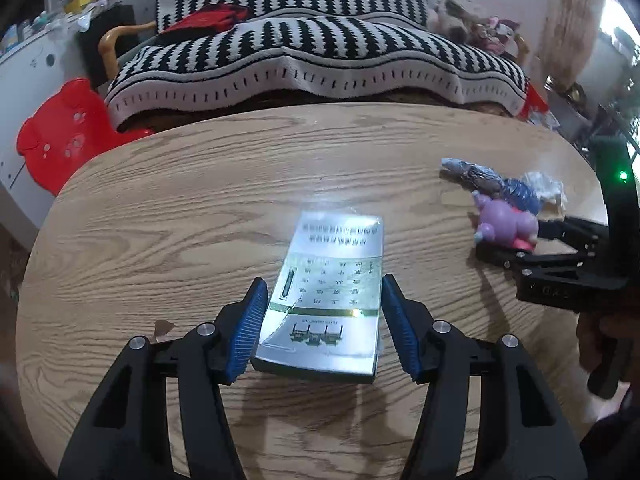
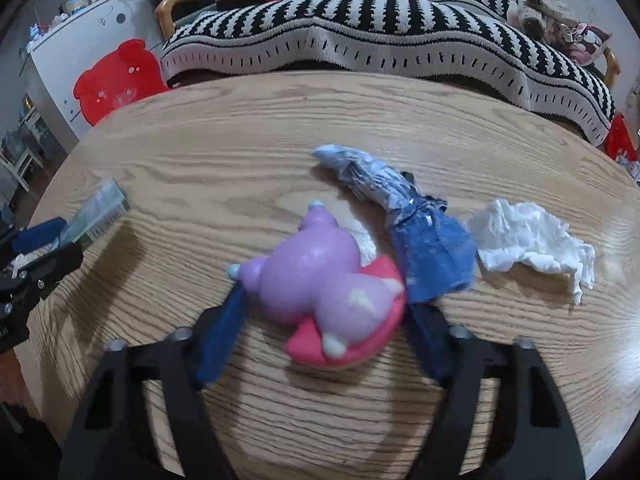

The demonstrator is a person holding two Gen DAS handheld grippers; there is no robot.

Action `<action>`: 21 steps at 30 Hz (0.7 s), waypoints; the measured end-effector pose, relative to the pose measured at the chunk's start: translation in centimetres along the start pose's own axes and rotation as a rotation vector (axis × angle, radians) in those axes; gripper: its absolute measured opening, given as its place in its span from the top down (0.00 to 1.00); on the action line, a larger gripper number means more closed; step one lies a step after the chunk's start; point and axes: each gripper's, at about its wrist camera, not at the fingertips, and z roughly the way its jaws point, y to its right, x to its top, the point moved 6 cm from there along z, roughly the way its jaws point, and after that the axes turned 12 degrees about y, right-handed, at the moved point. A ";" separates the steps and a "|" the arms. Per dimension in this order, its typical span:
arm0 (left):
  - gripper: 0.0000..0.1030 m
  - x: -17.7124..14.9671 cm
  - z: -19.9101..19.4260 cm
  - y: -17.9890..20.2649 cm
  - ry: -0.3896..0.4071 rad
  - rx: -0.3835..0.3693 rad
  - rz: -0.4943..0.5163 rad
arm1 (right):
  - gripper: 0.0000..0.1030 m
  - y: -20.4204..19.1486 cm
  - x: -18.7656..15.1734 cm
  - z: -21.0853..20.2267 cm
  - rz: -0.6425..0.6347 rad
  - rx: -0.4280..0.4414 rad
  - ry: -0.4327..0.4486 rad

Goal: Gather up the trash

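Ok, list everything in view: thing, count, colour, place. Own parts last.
table: one, light wood, under everything
pack: one, silver-green, mid-table, between the left gripper's pads
toy: one, purple on pink, between the right gripper's pads
wrapper: one, blue, crumpled, behind the toy
tissue: one, white, right of the wrapper
blanket: one, black-white striped, on the seat behind the table
stool: one, red, left of the table
left gripper: black, blue pads, around the pack
right gripper: black, blue pads, around the toy

Open tabletop, clutter at right

My left side of the tabletop [image 1: 160, 208] lies bare; the blue wrapper [image 2: 432, 256] and tissue [image 2: 528, 240] crowd the right.
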 end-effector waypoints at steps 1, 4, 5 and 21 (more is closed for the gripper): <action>0.46 0.1 -0.1 0.2 0.003 0.002 -0.001 | 0.40 -0.1 0.0 -0.1 0.006 0.008 -0.003; 0.60 0.3 -0.2 0.9 0.004 -0.002 0.005 | 0.44 -0.7 0.0 -1.0 -0.019 0.003 0.009; 0.61 0.4 -0.2 1.3 0.003 -0.009 0.004 | 0.45 -0.9 -0.1 -1.5 -0.025 0.004 0.015; 0.15 -0.5 0.4 0.7 -0.015 0.010 0.078 | 0.46 2.8 -1.9 -8.9 -0.045 -0.020 0.079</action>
